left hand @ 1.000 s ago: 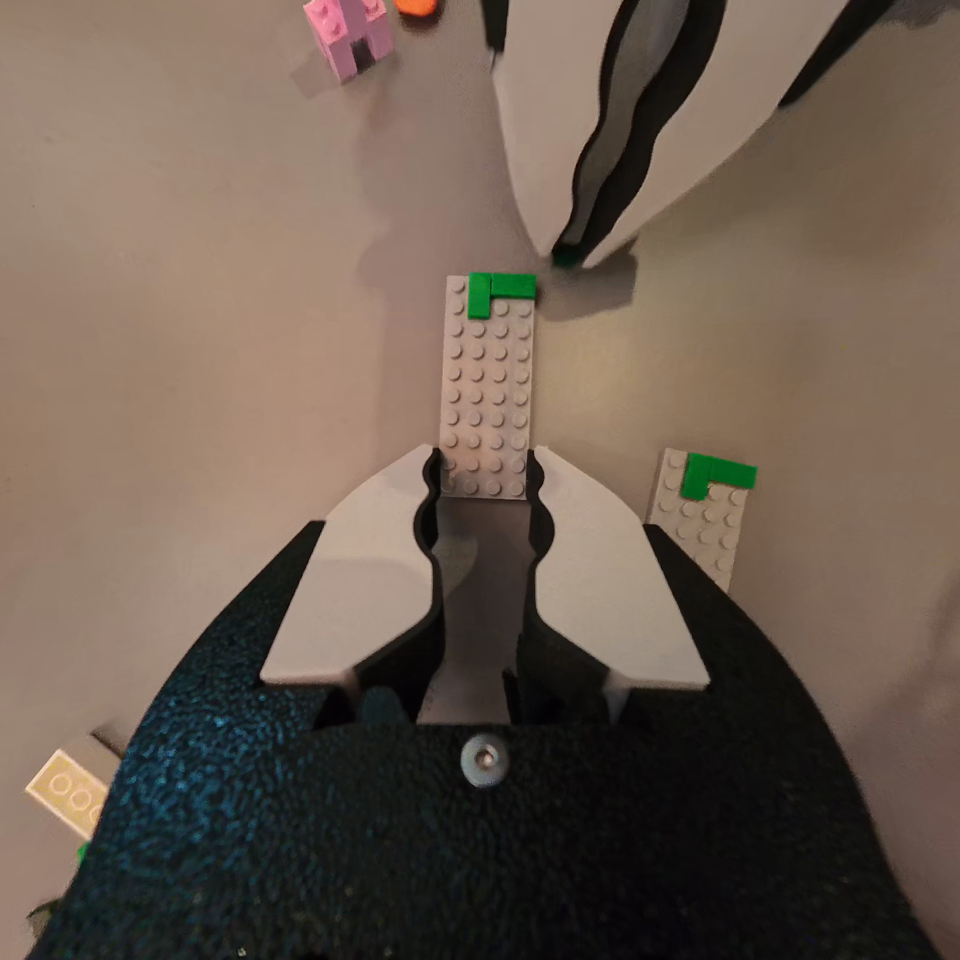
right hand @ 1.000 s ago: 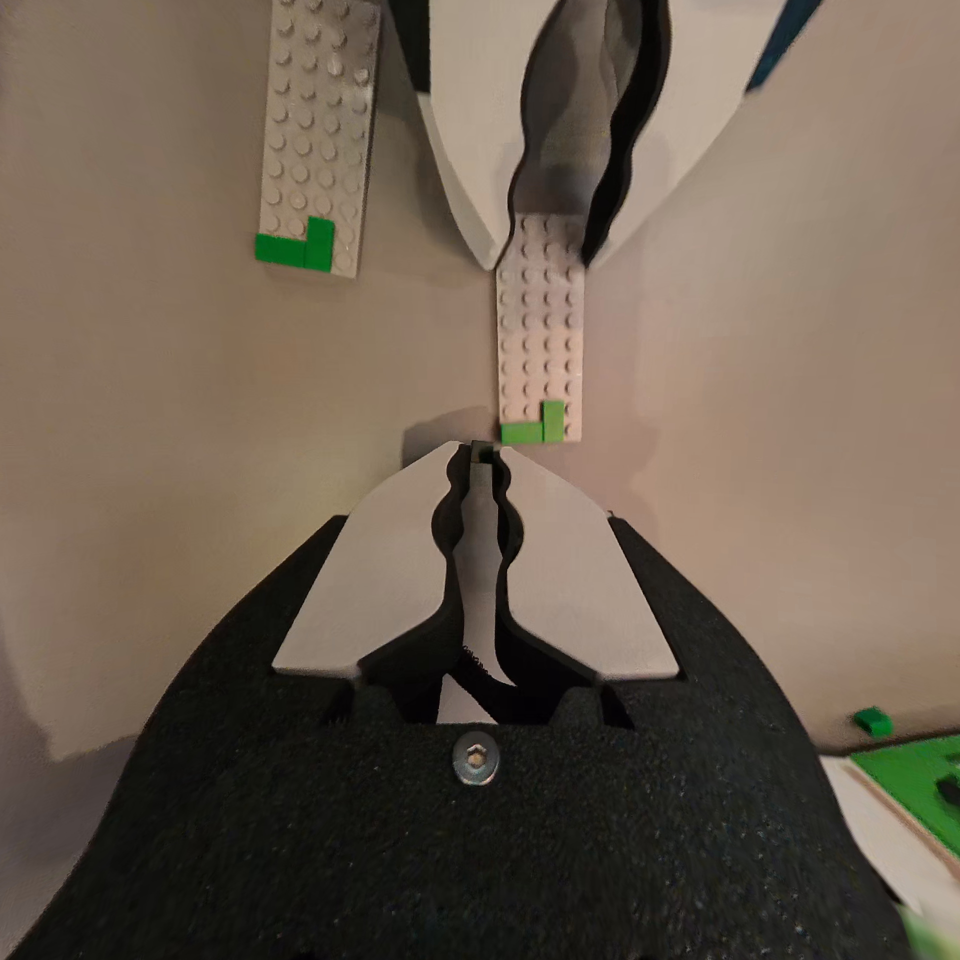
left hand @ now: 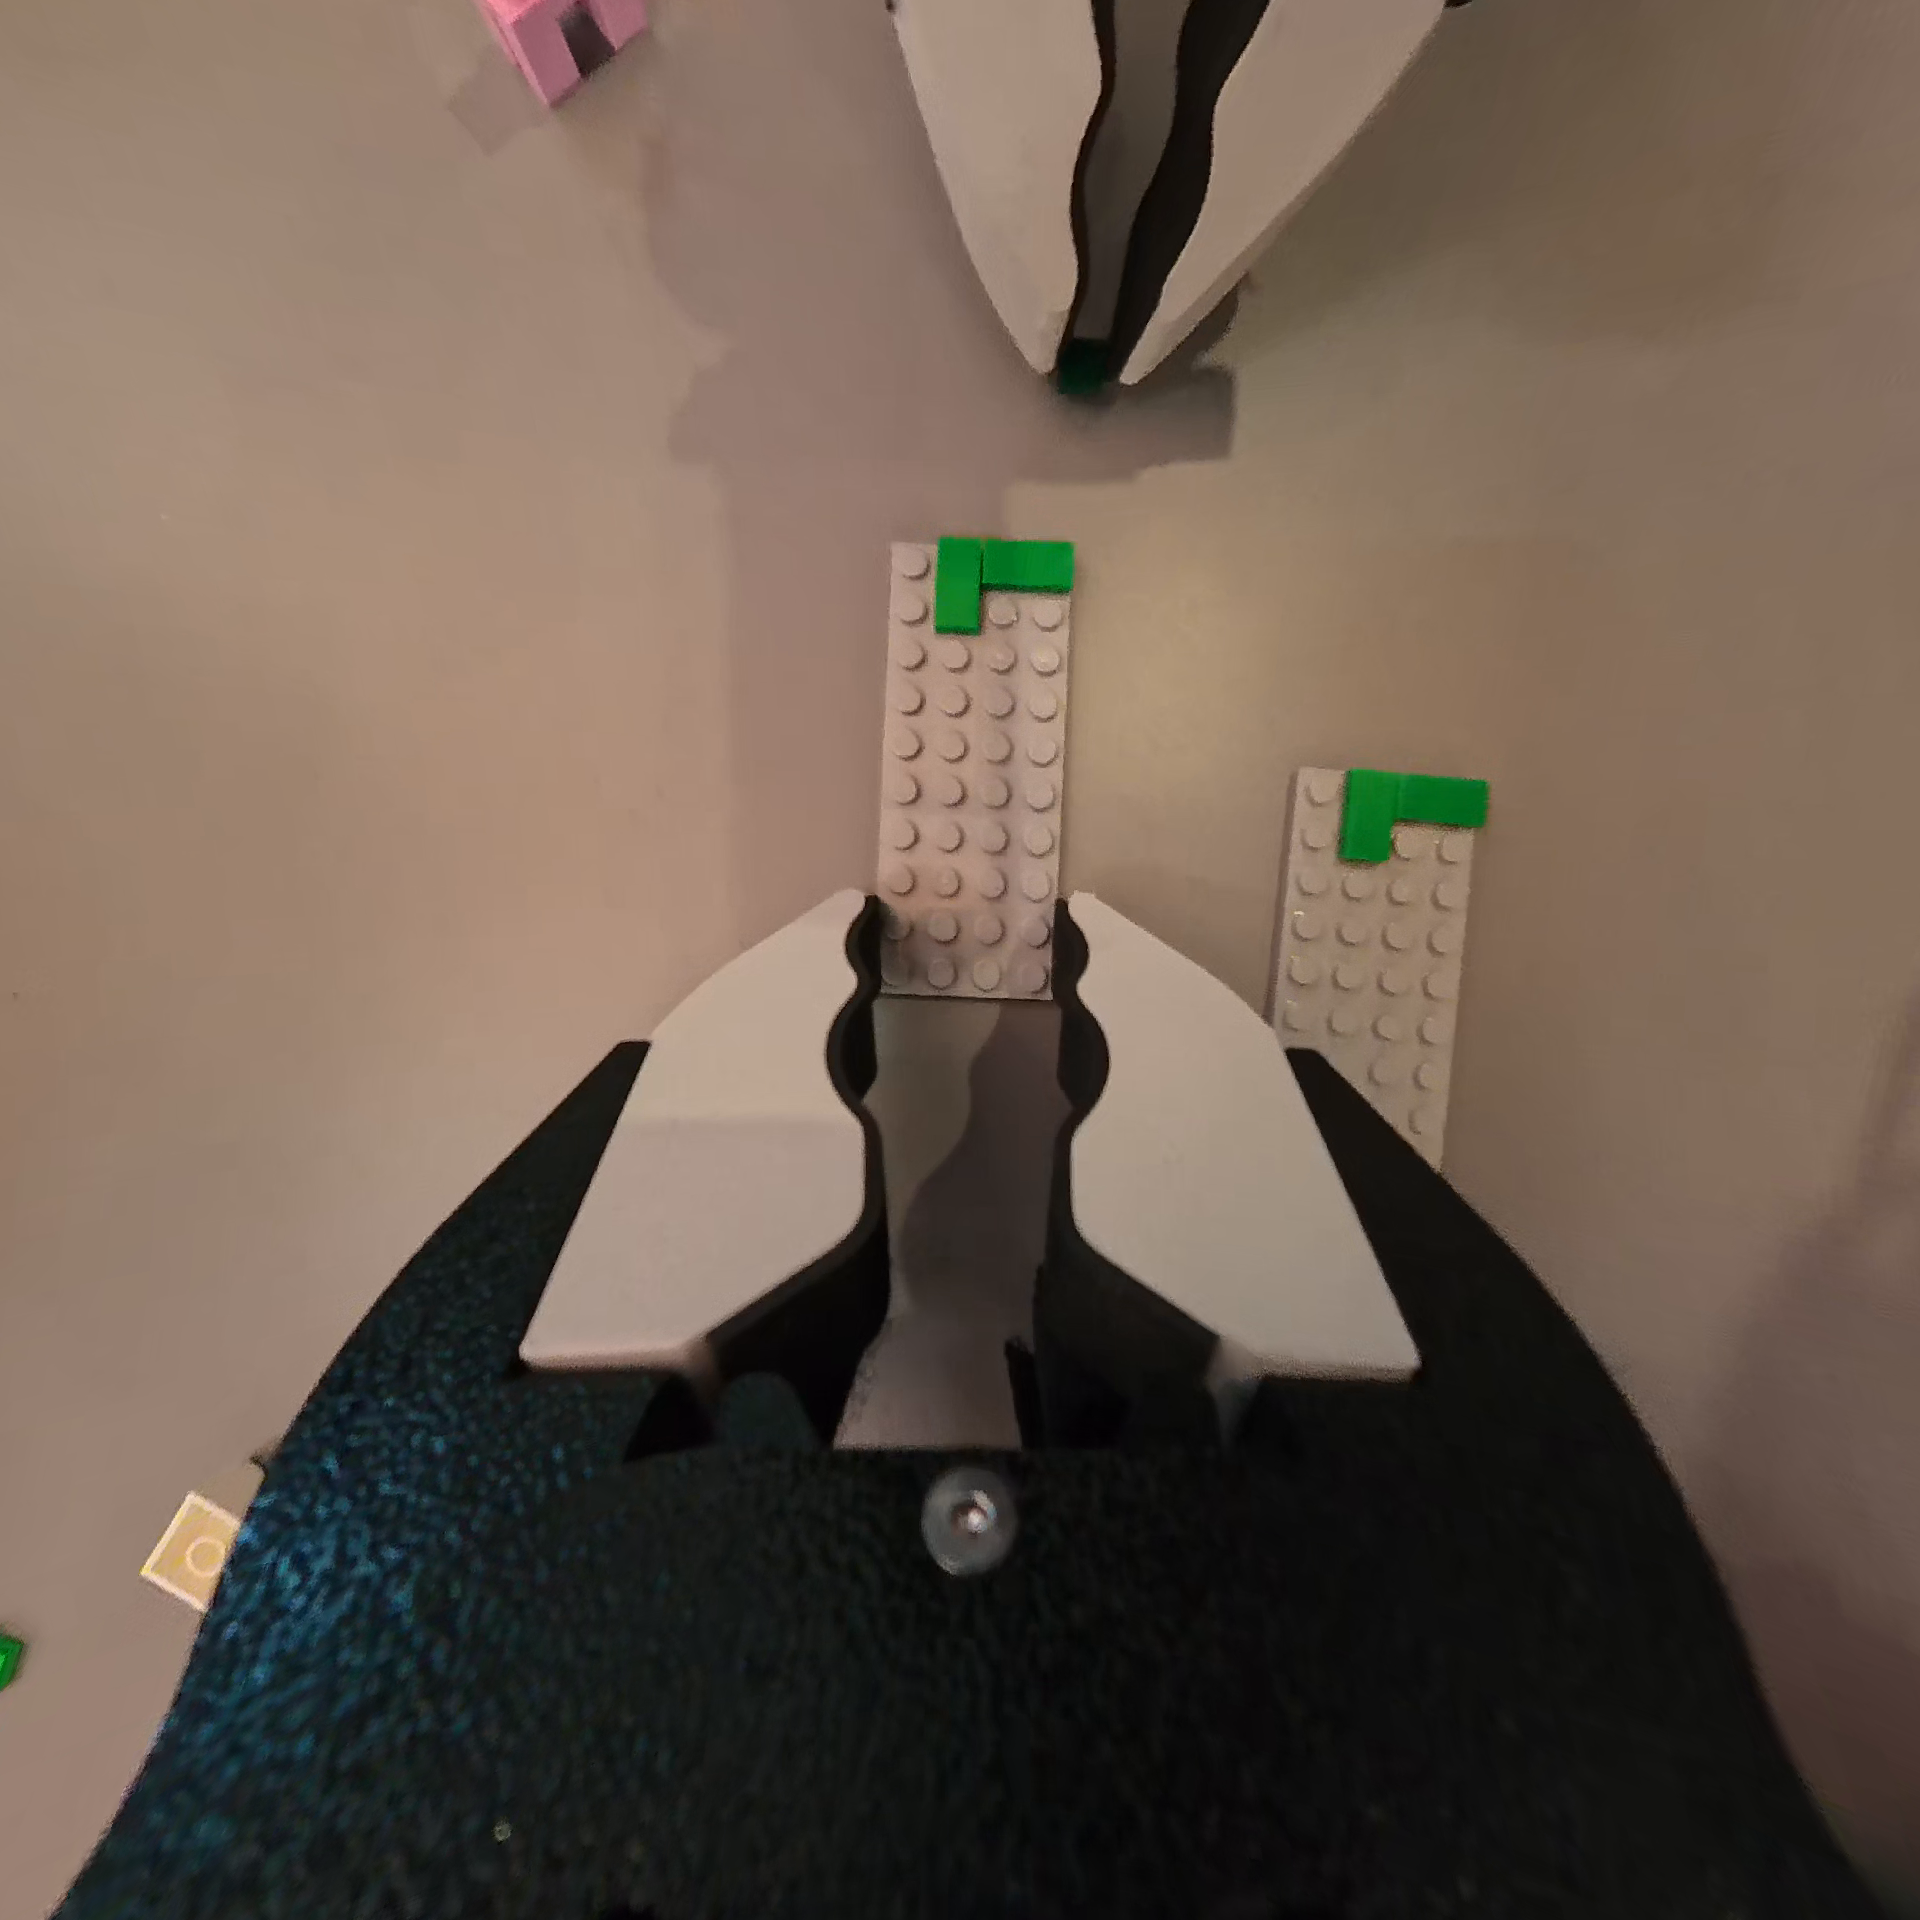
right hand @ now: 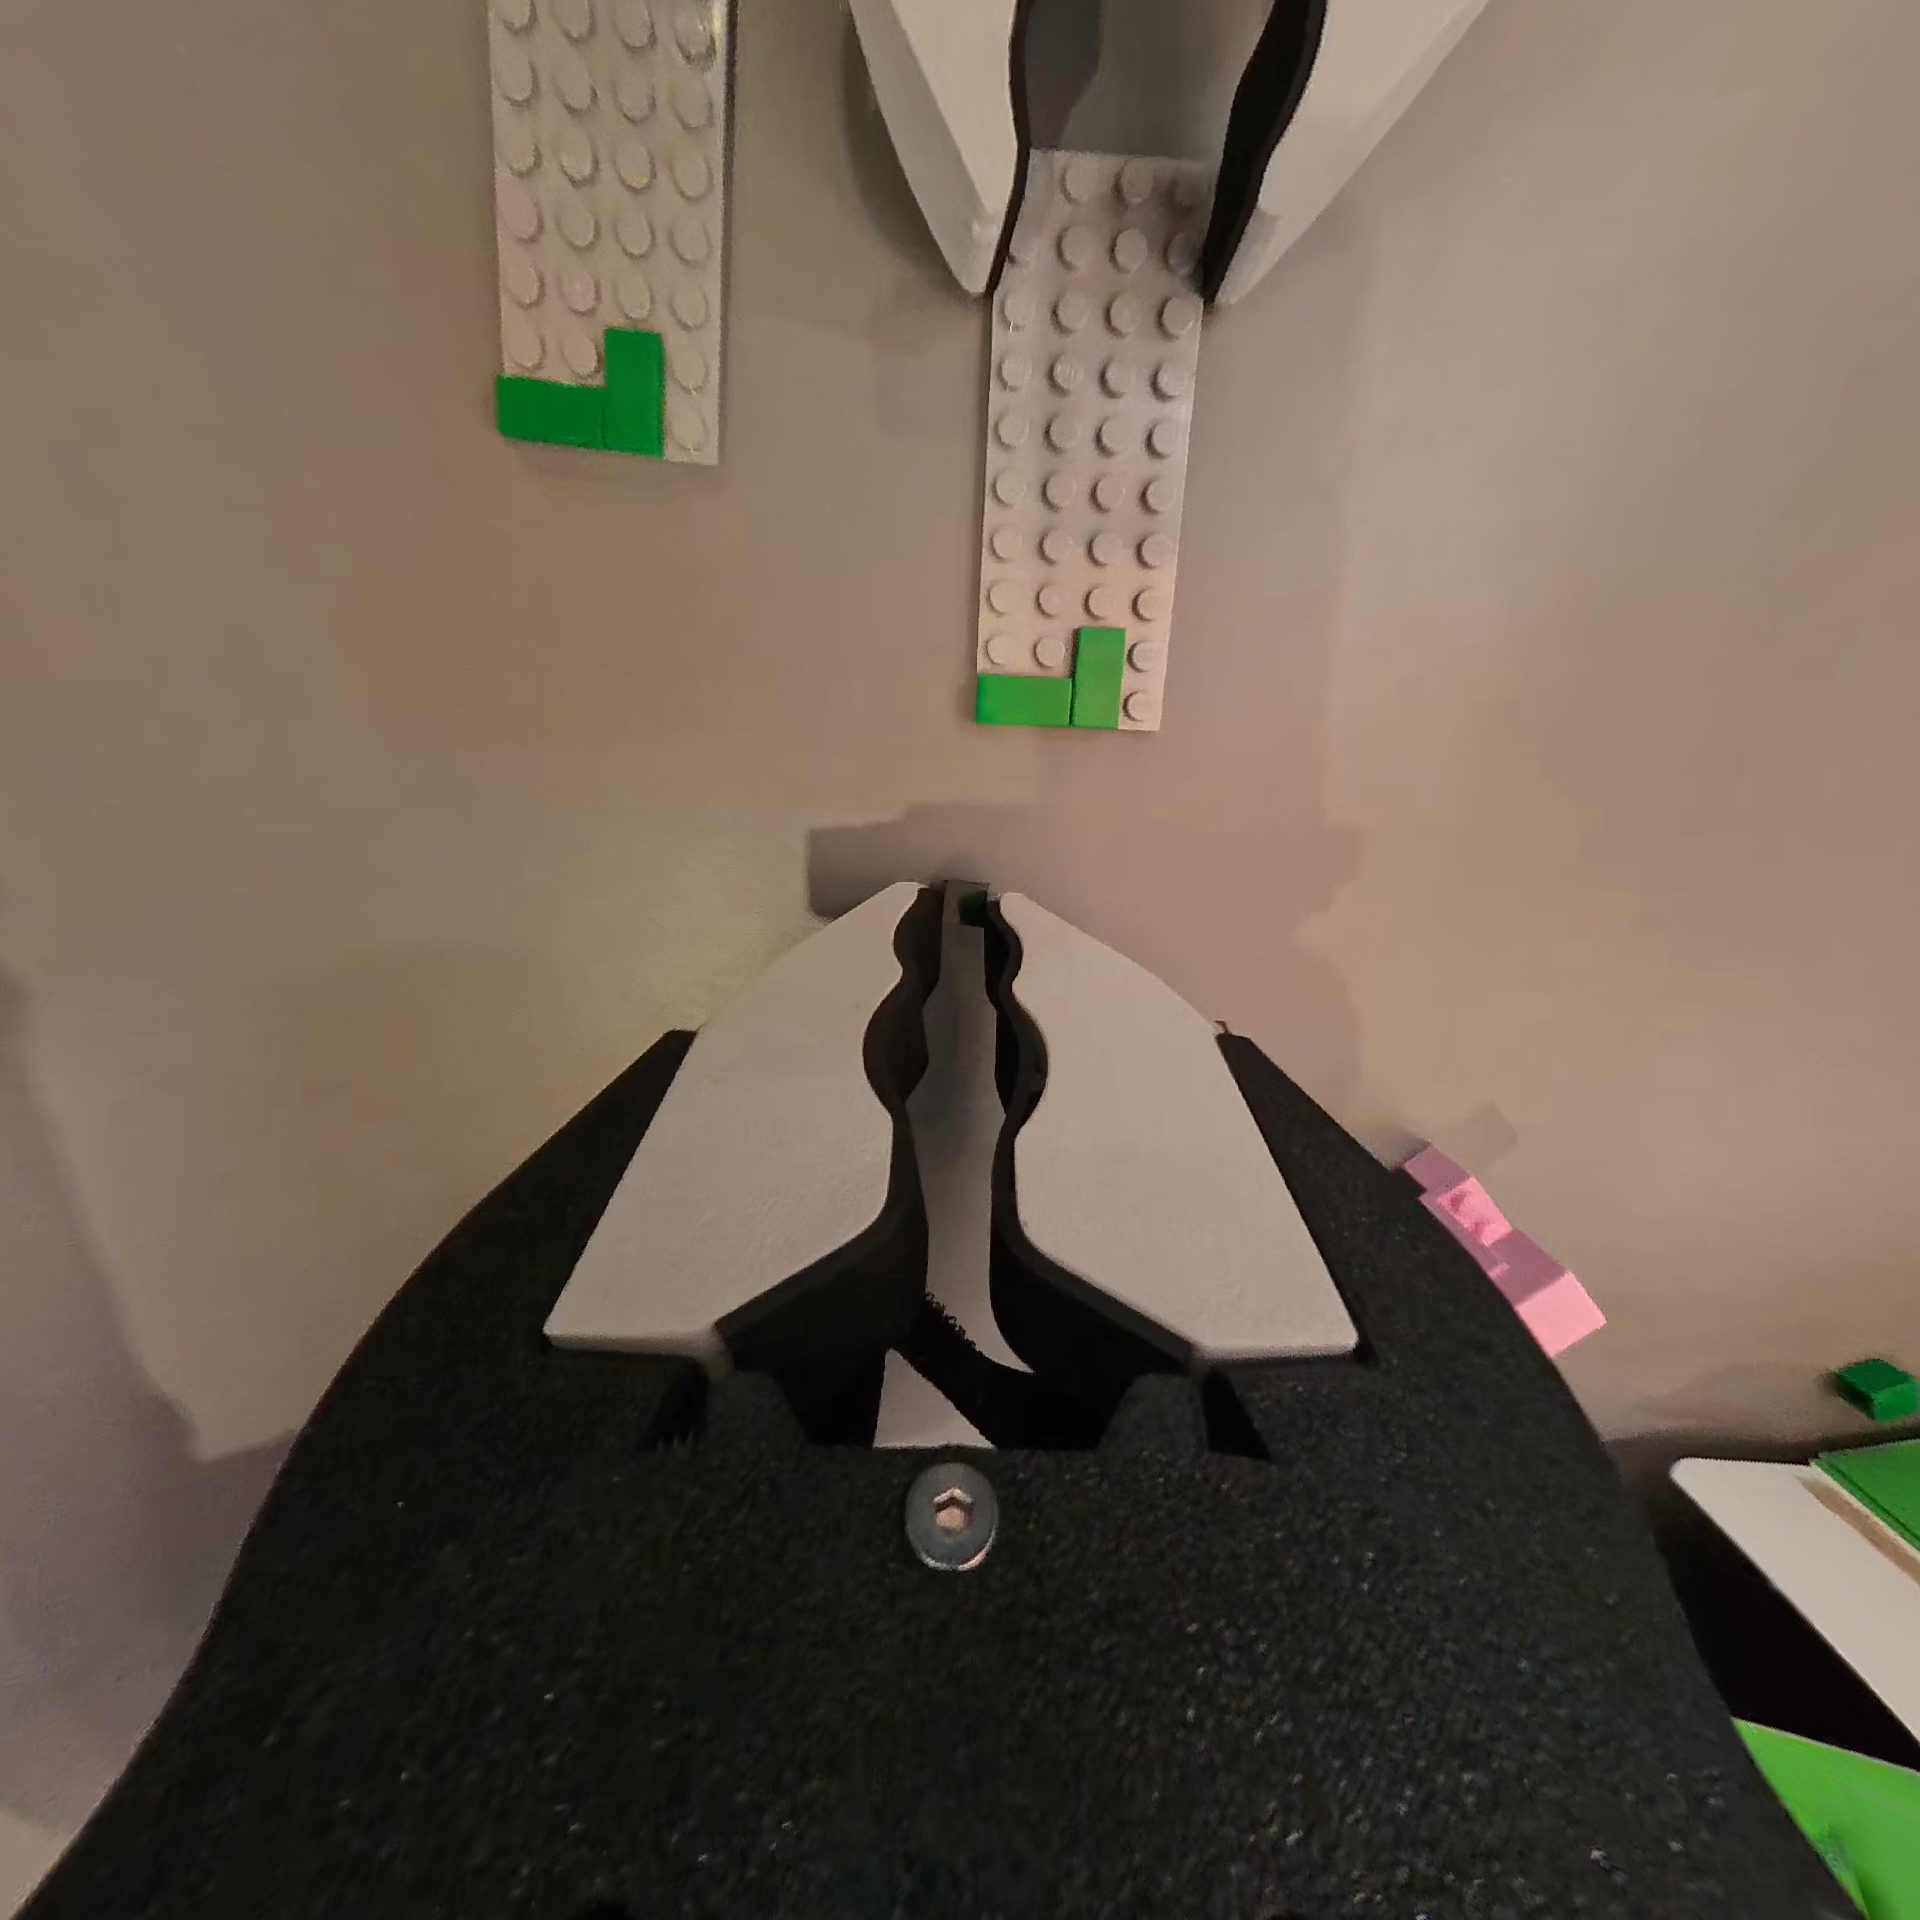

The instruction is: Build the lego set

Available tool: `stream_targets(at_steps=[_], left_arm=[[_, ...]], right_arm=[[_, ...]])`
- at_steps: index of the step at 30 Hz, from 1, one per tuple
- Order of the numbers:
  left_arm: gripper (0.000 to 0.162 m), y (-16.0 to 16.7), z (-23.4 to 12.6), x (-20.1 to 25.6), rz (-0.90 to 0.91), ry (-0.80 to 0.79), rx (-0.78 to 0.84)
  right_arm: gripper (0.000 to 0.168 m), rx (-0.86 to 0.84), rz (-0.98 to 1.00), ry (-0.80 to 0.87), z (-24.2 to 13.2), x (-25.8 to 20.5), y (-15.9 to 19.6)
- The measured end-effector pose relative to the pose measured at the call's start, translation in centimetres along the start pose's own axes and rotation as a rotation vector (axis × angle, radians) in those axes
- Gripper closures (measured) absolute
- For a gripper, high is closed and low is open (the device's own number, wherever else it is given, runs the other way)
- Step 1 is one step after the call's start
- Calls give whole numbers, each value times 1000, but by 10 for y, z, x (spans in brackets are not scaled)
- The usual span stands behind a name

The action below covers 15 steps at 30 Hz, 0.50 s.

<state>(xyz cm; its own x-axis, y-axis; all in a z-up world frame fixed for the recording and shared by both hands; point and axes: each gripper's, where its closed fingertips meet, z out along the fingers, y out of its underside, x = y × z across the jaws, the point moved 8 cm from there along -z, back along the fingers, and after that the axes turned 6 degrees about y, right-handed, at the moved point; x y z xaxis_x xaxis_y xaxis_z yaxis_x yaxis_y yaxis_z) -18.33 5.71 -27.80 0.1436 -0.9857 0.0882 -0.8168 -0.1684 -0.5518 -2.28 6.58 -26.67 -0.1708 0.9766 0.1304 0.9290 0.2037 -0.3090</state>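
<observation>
Two handheld grippers face each other over a plain beige counter [left hand: 312, 727]. The left gripper [left hand: 966, 914] has its fingers closed against the two long sides of a grey studded plate [left hand: 977, 769], gripping its near end; the plate lies flat on the counter. At the plate's far end sit two green tiles [left hand: 997, 582] forming an L.

The right gripper [right hand: 961, 899] is well apart from that plate's green end. Its fingers are pinched on a small green piece [right hand: 974, 910], of which only a sliver shows between the tips, so its shape is hard to make out. From the left wrist view the same piece [left hand: 1086, 366] peeks out dark green at the tips.

A second grey plate [left hand: 1371, 956] with its own green L [left hand: 1403, 816] lies beside the first, its near end hidden behind the left gripper's black body.

A pink brick assembly [right hand: 1496, 1262] sits partly behind the right gripper. A tan plate [left hand: 192, 1558], a loose green piece [right hand: 1875, 1387] and a white-edged box holding green parts [right hand: 1766, 1517] are cut off at the edges.
</observation>
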Motion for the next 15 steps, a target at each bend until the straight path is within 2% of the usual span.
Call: stream_targets(at_steps=[15], left_arm=[[131,1,0,0,0,4,6]], right_arm=[[161,16,-46,40,1,0,-4]])
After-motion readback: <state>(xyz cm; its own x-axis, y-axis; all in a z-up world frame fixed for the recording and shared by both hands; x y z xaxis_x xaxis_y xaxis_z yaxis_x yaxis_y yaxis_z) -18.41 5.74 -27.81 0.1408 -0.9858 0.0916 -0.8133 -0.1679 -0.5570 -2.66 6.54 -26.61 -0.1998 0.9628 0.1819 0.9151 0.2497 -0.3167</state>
